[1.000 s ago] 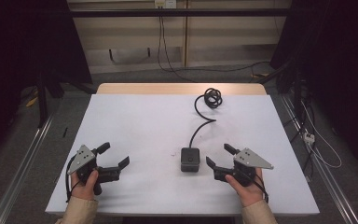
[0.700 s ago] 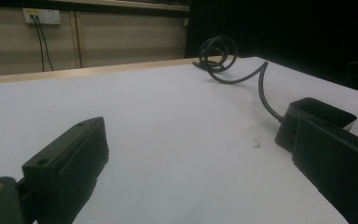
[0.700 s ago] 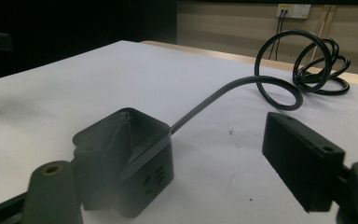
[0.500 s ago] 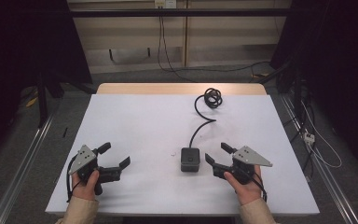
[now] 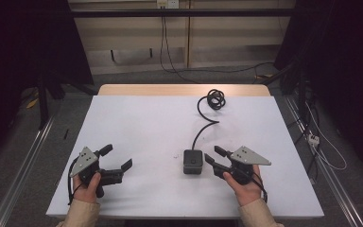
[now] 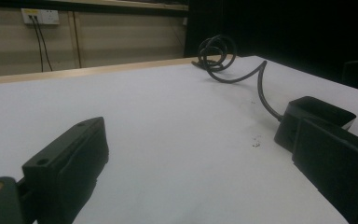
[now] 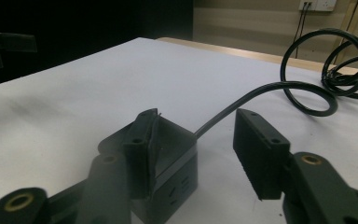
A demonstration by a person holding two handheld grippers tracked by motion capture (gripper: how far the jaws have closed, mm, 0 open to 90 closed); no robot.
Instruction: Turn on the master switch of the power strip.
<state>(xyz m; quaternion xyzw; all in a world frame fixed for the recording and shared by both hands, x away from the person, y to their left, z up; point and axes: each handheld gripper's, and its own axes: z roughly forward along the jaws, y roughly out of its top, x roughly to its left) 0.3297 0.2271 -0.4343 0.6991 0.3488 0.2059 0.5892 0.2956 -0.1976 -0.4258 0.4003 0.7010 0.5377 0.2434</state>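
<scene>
High view: right gripper [image 5: 214, 156] jaws closing beside black box [image 5: 193, 161]

Beige sleeves [image 5: 82, 213], black fingers [image 5: 126, 164], grey 3-cornered plates [image 5: 249, 155]

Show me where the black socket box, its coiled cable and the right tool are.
black socket box [image 5: 193, 162], high view, its top face.
coiled cable [image 5: 215, 100], high view, the coil.
right tool [image 5: 213, 155], high view, between its fingertips.
</scene>
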